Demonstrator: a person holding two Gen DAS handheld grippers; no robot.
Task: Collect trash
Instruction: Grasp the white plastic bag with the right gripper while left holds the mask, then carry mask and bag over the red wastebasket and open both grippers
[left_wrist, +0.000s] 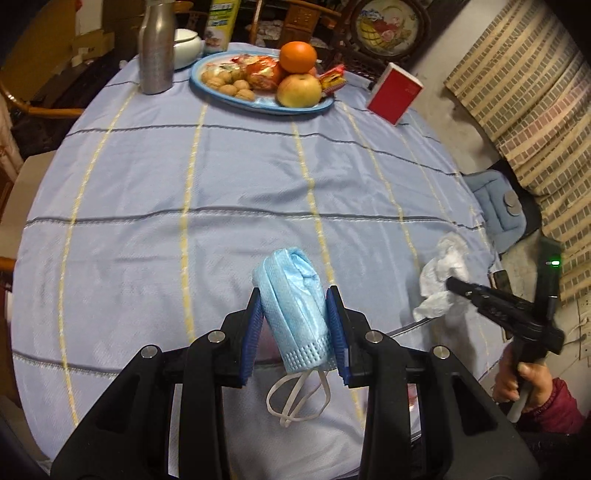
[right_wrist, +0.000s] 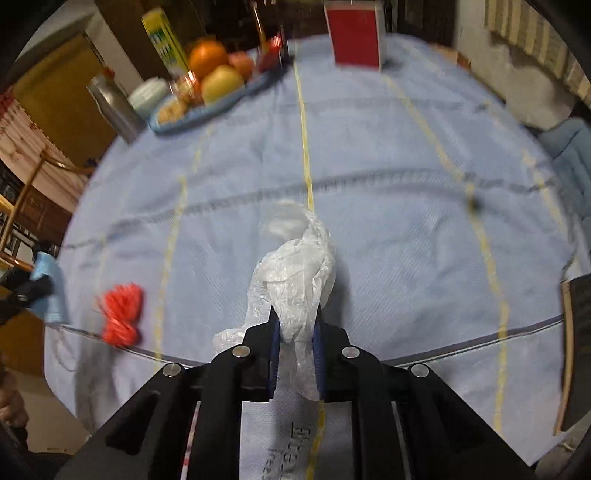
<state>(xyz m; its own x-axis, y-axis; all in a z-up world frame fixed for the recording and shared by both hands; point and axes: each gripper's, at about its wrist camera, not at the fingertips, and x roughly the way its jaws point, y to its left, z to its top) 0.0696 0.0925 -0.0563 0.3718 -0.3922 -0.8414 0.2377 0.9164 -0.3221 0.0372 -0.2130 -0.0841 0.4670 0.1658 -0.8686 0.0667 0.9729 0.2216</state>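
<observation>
In the left wrist view, the left hand-held gripper (left_wrist: 295, 317) is clamping a rolled blue face mask (left_wrist: 293, 306) at lower centre, its ear loops dangling below the pads. At the right edge, the right hand-held gripper (left_wrist: 452, 284) is biting into a crumpled clear plastic wrapper (left_wrist: 441, 280) lying on the blue-clothed counter (left_wrist: 221, 177). A fruit plate (left_wrist: 258, 105) is sitting at the top.

In the right wrist view, the right hand-held gripper (right_wrist: 295, 328) is pinching the plastic wrapper (right_wrist: 295, 273) at centre. A red scrap (right_wrist: 122, 314) is lying at lower left, the mask (right_wrist: 50, 291) showing at the left edge.
</observation>
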